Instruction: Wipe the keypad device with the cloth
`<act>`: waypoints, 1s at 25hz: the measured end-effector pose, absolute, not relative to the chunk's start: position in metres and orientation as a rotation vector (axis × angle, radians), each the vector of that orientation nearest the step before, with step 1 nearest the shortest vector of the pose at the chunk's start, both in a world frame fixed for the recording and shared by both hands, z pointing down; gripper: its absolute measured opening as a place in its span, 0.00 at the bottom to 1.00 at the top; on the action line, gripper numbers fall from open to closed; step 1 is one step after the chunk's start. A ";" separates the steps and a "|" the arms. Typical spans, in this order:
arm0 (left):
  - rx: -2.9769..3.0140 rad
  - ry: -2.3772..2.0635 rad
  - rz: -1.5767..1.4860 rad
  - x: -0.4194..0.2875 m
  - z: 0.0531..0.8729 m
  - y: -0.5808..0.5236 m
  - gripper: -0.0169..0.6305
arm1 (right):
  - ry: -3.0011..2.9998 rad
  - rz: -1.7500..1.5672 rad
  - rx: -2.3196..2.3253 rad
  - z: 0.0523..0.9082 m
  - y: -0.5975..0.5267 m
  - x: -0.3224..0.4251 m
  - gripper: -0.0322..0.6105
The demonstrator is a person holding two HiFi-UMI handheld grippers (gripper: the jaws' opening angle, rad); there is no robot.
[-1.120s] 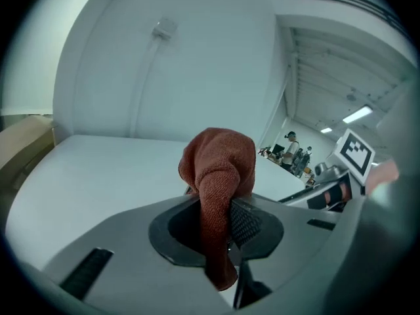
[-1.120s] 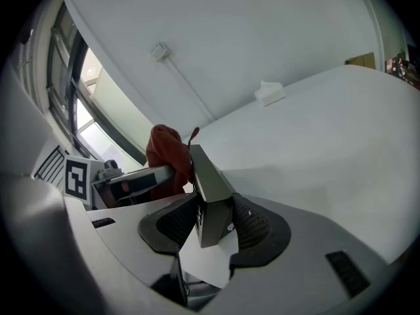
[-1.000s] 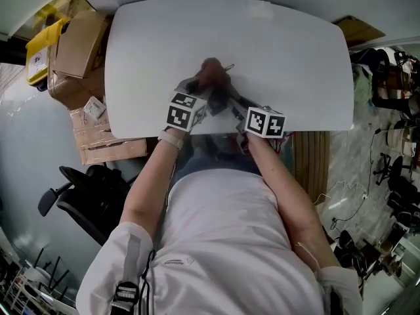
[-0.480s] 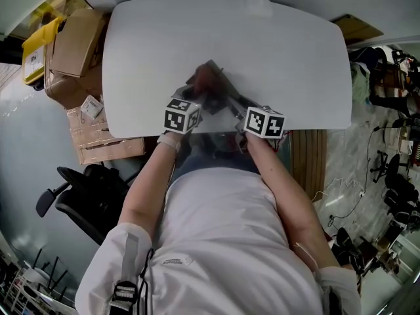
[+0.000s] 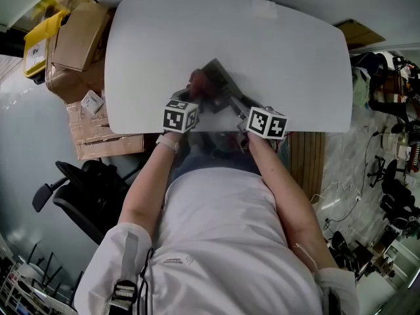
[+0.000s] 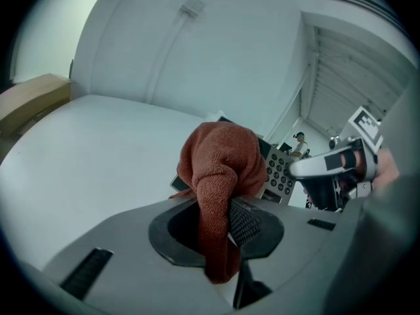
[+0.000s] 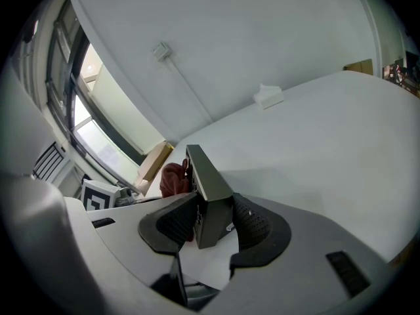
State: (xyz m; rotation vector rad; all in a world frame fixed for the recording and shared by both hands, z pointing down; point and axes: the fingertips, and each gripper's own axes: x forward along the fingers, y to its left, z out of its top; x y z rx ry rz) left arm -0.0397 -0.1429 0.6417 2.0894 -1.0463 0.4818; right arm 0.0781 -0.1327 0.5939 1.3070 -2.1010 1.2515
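The left claw (image 6: 222, 231) is clamped on a rust-red cloth (image 6: 220, 169). A fold of the cloth is pinched between the jaws, and the rest bunches up in a lump just ahead of them. In the left gripper view that lump sits over the left part of the keypad device (image 6: 279, 174), whose rows of round keys show just to the right of the cloth. The cloth appears to be pressed against the keyed face.

The right claw (image 7: 213, 223) is closed on the lower edge of the keypad device (image 7: 209, 176). It holds the dark slab tilted up on edge above the white counter (image 7: 328, 130), with its jaws set fairly wide to take the slab's thickness. From this side the cloth (image 7: 172, 179) peeks out behind the device, on the side where the keys are.

In the head view both claws meet at the near centre of the counter (image 5: 275, 44). The left claw (image 5: 190, 107) is just left of the device (image 5: 220, 77), and the right claw (image 5: 246, 113) is just right of it.

The wiping looks to be in progress, with the cloth gripped, the device steadied and the two in contact. The left part of the keys is covered, and the keys on the right look not yet reached. How clean any part is cannot be told. What seems left is to pass the cloth over the remaining keys and set the device down on the counter.
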 end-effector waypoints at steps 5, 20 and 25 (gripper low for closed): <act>2.042 -1.057 0.641 -0.052 0.654 -0.133 0.14 | -2.109 1.241 1.305 0.594 -0.133 0.078 0.32; 2.310 -0.864 0.431 0.022 0.569 -0.152 0.14 | -2.290 1.251 1.404 0.572 -0.135 0.093 0.32; 2.299 -0.874 0.425 0.027 0.578 -0.150 0.14 | -2.281 1.262 1.361 0.574 -0.135 0.092 0.24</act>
